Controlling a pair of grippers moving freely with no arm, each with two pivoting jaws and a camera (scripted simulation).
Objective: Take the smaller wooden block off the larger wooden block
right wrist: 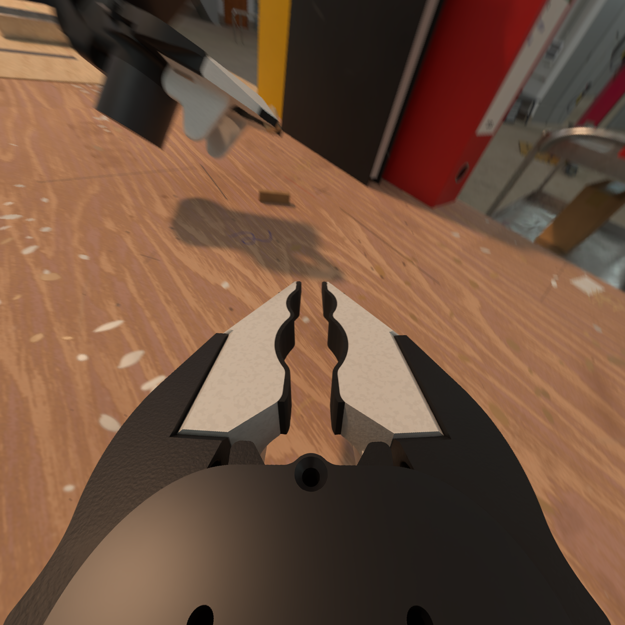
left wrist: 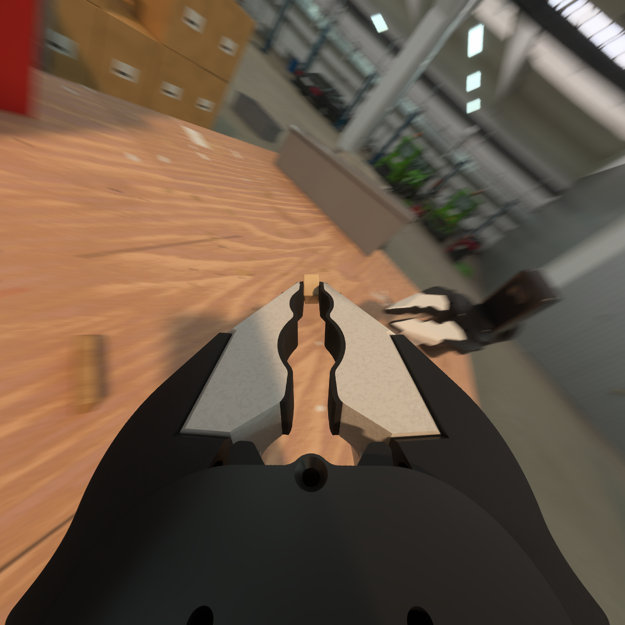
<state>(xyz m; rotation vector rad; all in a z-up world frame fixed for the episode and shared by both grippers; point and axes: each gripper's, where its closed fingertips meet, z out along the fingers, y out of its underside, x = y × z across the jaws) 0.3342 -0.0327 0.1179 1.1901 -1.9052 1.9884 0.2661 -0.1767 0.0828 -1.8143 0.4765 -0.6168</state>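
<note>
- The left hand-held gripper (left wrist: 311, 287) has its two fingers pulled in close, and it holds the small block (left wrist: 311, 293) right between its tips.
- The small block is light tan. It is up in the air, off the bench (left wrist: 169, 220), pinched at the very front of the left hand-held gripper.
- The big block (left wrist: 89, 373) lies flat on the bench, down and to the left of the left hand-held gripper. It looks blurry and darker brown, and it is well apart from the small block.
- In the right wrist view the big block (right wrist: 274, 198) shows far ahead of the right hand-held gripper (right wrist: 311, 287), alone on the bench, with nothing on top of it.
- The right hand-held gripper holds nothing. Its fingers stand a little apart, with a narrow gap and only bench (right wrist: 439, 338) showing between them.
- From the left wrist view, the right hand-held gripper (left wrist: 392, 318) floats off to the right, near the edge of the bench, and it looks blurry.
- From the right wrist view, the left hand-held gripper (right wrist: 275, 123) is up high and to the left, above the bench. Its dark shadow (right wrist: 250, 236) lies on the wood below it, just in front of the right hand-held gripper.
- Little pale chips (right wrist: 130, 358) are scattered on the bench to the left of the right hand-held gripper.
</note>
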